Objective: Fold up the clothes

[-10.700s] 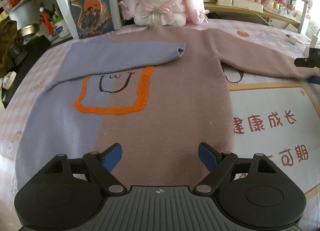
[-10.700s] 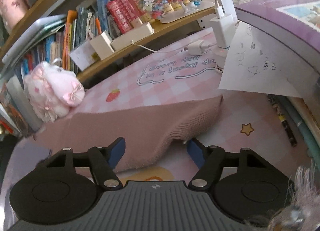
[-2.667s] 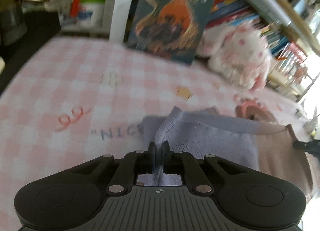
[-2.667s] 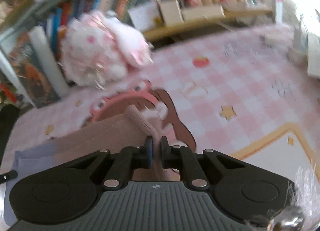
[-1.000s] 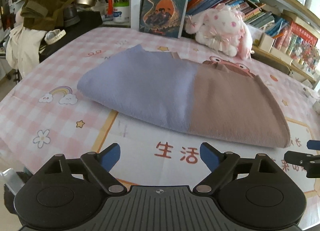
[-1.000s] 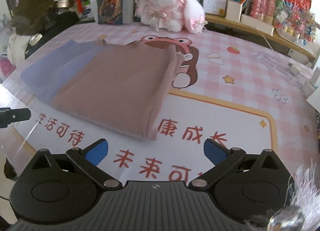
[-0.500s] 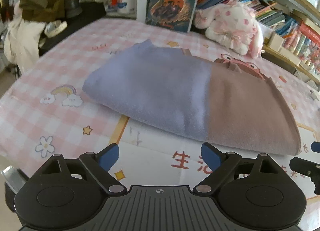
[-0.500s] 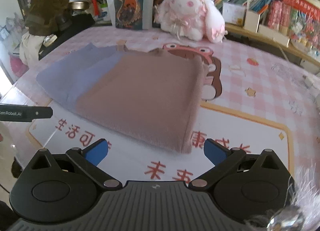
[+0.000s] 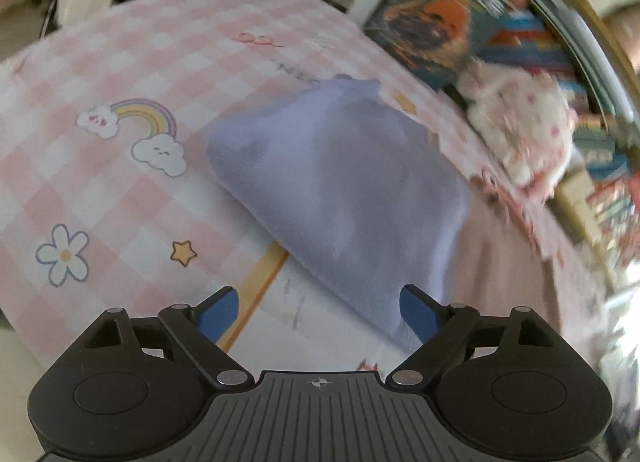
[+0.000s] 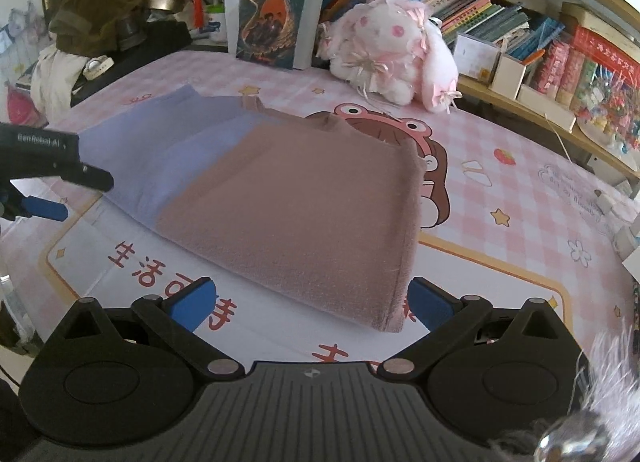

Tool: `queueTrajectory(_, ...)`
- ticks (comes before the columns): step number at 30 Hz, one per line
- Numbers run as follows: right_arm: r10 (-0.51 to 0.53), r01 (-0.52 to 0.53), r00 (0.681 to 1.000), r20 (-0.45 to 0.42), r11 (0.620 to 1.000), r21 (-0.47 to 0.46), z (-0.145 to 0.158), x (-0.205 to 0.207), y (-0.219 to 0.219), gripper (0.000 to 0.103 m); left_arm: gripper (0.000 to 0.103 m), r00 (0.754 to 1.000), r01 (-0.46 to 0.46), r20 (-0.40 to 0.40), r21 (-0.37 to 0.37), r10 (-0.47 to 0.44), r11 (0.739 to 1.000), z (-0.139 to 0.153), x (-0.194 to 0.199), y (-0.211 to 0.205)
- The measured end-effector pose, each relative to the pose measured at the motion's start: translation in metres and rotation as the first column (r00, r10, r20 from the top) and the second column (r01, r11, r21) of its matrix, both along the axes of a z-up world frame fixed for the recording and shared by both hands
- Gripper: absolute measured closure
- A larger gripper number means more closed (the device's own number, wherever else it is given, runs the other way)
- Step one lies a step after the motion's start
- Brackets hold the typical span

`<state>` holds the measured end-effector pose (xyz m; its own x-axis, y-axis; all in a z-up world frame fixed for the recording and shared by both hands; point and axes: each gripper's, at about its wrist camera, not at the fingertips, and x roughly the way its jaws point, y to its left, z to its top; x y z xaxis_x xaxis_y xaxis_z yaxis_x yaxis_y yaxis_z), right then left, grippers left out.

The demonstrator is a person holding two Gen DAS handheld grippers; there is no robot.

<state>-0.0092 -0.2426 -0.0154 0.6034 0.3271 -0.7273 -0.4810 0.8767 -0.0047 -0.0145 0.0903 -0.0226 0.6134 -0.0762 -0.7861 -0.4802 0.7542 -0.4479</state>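
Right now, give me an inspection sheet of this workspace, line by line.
Surface: pink checked cloth with cartoon prints, flat.
Job's things: sweater, folded into a rectangle, lilac and brown halves.
Clutter: plush bunny and upright book behind the sweater.
Grippers: left gripper open, empty; right gripper open, empty, at the sweater's near edge.
Cables: thin white cord at far right.
Surroundings: bookshelves; dark clothing pile at left.

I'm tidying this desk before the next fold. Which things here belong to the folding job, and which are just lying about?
Belongs to the job:
- folded sweater
- left tongs, open
- right tongs, open

Just lying about:
- plush bunny
- upright book
- shelf books
- olive garment
- printed table mat, under the sweater
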Motion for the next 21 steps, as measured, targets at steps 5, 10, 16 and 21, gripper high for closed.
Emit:
queueTrajectory(5,-0.039,0.039,0.999,-0.017,0.999,0.004,0.000,0.003,0.003,0.000,0.022,0.997,-0.078,0.015,-0.102,0.080,0.992,-0.006,0.006,0.022)
queueTrajectory(10,-0.074,0.074,0.997,-0.025,0.997,-0.004,0.000,0.007,0.008,0.000,0.050,0.989,-0.129,0.040,-0.204,0.140,0.970,-0.016,0.009,0.043)
queueTrajectory(16,-0.177,0.178,0.984,-0.034,0.983,0.040,0.001,0.020,0.001,0.003,0.057,0.957,-0.248,0.033,-0.417,0.287,0.874,-0.035,0.009,0.075)
queueTrajectory(21,-0.310,0.311,0.949,-0.057,0.950,0.009,-0.007,0.041,-0.011,0.036,0.057,0.935,-0.307,0.001,-0.499,0.355,0.810,-0.043,0.021,0.086)
